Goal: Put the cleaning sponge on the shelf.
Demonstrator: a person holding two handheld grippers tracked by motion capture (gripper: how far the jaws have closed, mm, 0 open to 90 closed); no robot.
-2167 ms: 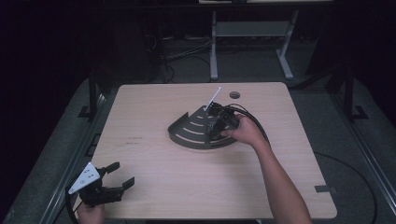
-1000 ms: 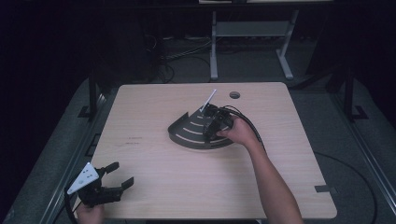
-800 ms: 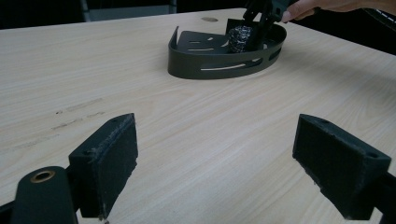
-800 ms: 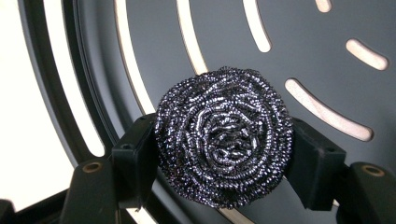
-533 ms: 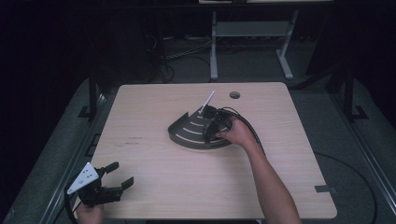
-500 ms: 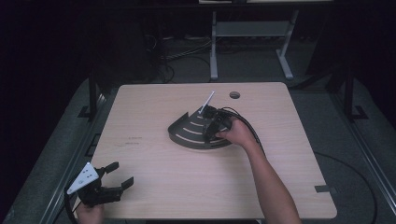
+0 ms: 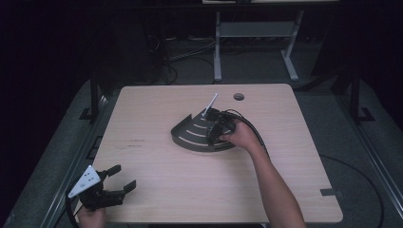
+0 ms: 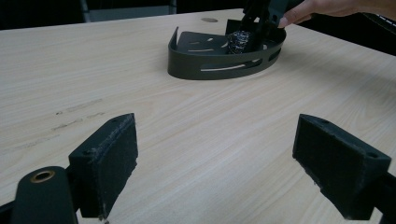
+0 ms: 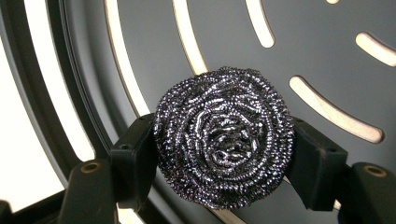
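Note:
A dark fan-shaped slotted tray (image 7: 190,137) lies in the middle of the table. In the right gripper view a round steel wool scourer (image 9: 224,135) sits over the tray floor (image 9: 327,46), squeezed between both pads of my right gripper (image 9: 224,154). Its jaws have just been opening slightly, and the pads still touch the scourer. In the high view my right gripper (image 7: 216,129) points down into the tray. The left gripper view shows the scourer (image 8: 240,39) inside the tray (image 8: 219,65). My left gripper (image 7: 121,178) rests open at the front left corner, with nothing between its pads (image 8: 112,158).
A round cable hole (image 7: 238,97) sits near the table's far edge. A metal stand (image 7: 252,33) and floor cables lie beyond the table. Bare wood lies between my left gripper and the tray.
Since the earliest frame my right hand has shifted a little left, further over the tray, then held still. The left gripper has not moved.

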